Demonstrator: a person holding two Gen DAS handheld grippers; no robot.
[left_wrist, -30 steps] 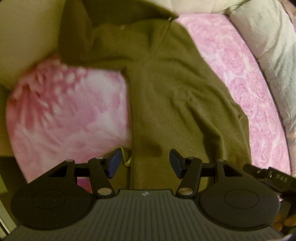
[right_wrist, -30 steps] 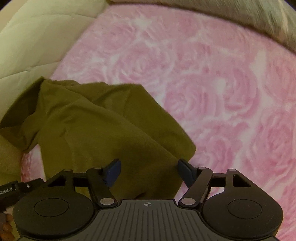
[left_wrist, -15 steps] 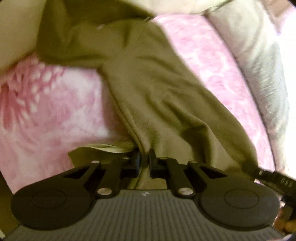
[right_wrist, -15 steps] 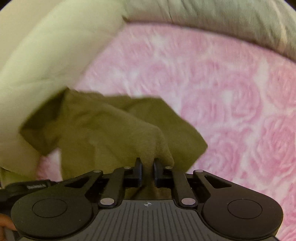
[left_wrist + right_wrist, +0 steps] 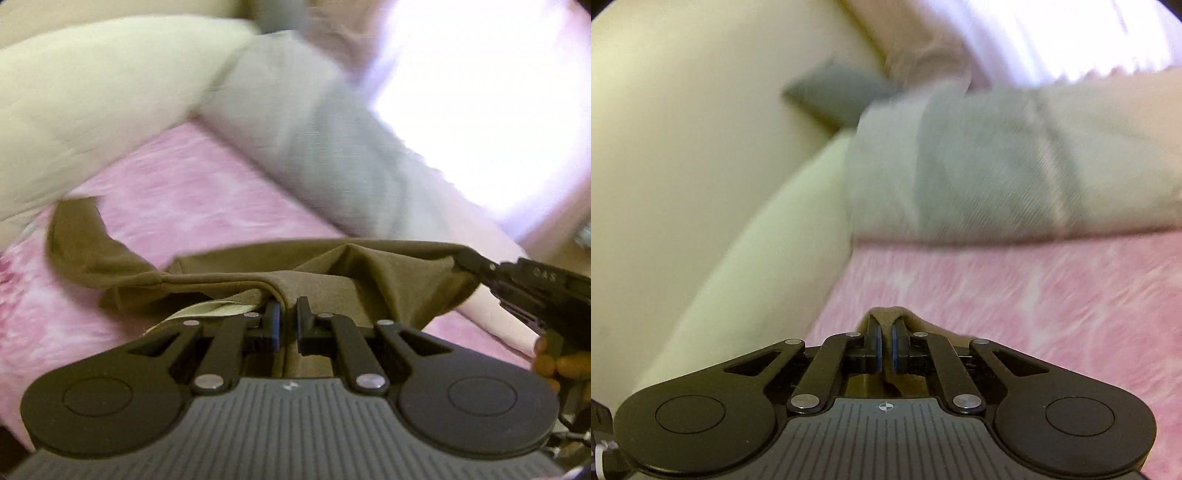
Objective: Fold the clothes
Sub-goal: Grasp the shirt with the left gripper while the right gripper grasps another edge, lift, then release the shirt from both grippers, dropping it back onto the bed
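Left gripper (image 5: 287,317): fingers clamped on olive garment (image 5: 388,280), apart a second ago.
Right gripper (image 5: 885,349): likewise clamped; edge lifted off pink bed (image 5: 192,192), mid-fold.

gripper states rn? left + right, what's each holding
Left claw: closed on the olive garment.
Right claw: closed on the same olive garment's edge.
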